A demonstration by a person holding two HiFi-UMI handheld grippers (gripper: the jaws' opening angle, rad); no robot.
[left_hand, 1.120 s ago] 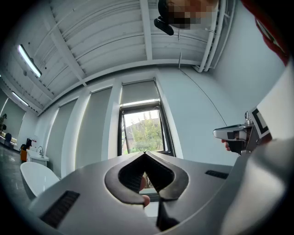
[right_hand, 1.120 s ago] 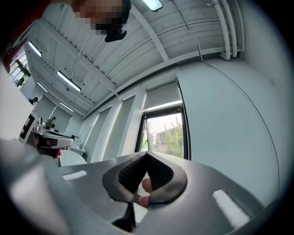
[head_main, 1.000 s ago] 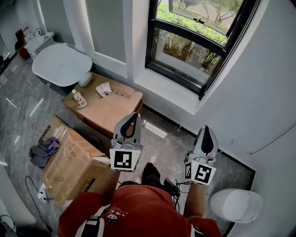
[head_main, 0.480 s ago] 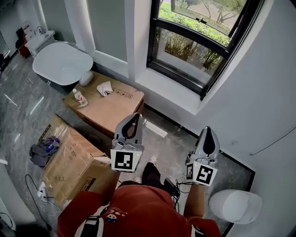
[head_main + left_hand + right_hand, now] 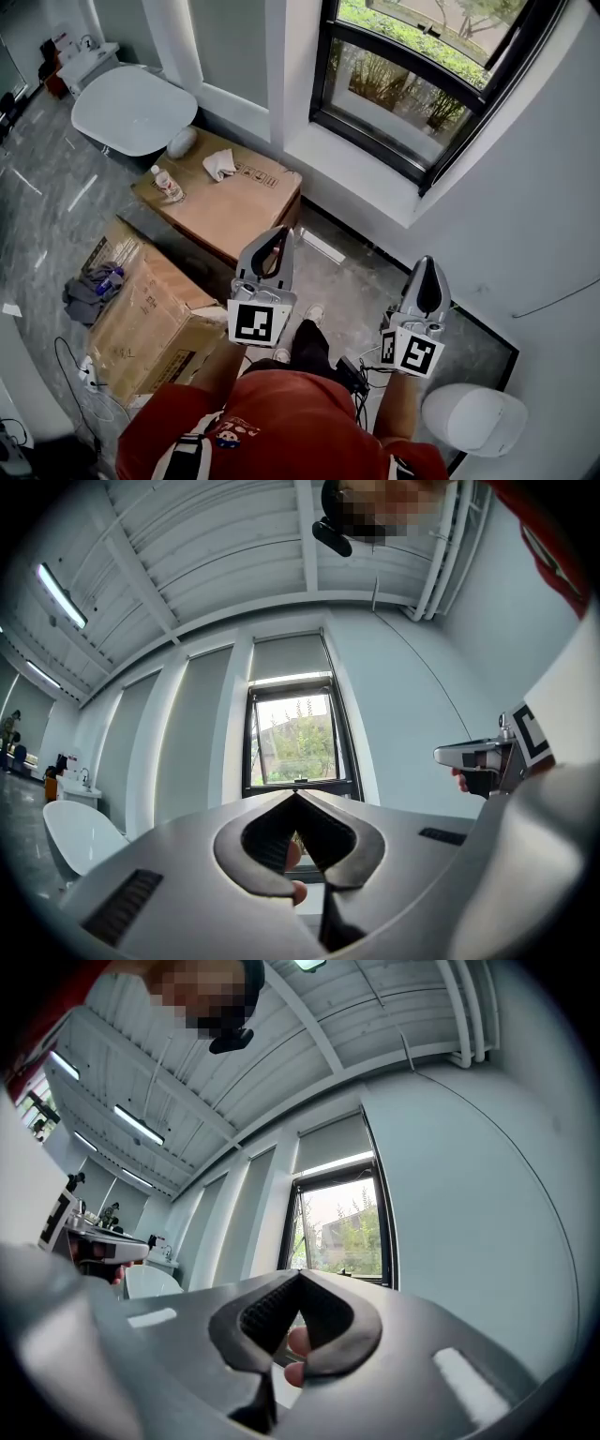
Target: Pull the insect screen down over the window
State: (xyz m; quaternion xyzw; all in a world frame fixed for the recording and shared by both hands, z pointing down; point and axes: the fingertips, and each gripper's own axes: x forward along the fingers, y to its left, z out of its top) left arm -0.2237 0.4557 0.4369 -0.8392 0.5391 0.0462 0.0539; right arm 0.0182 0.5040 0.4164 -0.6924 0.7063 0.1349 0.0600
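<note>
Tiles of grey marble [image 5: 47, 197] floor a bathroom. A white bathtub [image 5: 131, 108] stands far left, with a flat cardboard box [image 5: 225, 202] near it (a bottle [image 5: 167, 184] and a crumpled cloth [image 5: 220, 164] lie on top). A taller cardboard box [image 5: 150, 319] is nearer, and a toilet [image 5: 473, 420] is lower right. The black-framed window [image 5: 412, 80] sits in the white wall, well apart from both grippers. A grey panel [image 5: 289, 656] fills the top of its opening; screen or blind, I cannot tell. The left gripper [image 5: 277, 232] and right gripper [image 5: 427, 264] have their jaws closed together, empty.
</note>
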